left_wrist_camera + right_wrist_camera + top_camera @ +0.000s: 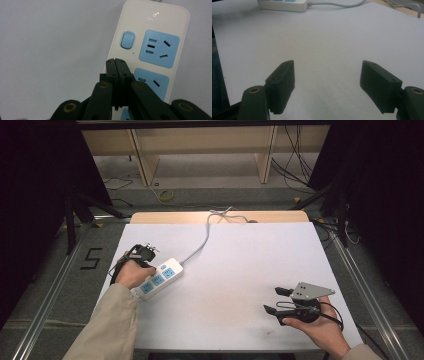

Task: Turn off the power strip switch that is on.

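A power strip [159, 279] lies on the left part of the tabletop [240, 270], set at a slant, and its cord [202, 240] runs from its far end toward the back edge. The left gripper [150, 251] sits over the strip's left edge, while the right gripper [275, 300] rests near the front right corner, well apart from the strip. Beyond the tabletop, a shelf [200, 150] stands on the floor.

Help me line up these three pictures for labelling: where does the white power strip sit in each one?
High view: the power strip lies left of centre on the white board, beside the left hand.
Left gripper view: it runs from upper right down behind the shut left tool.
Right gripper view: only its end shows, at the top edge, left of centre.
Shared landmark: its grey cord.
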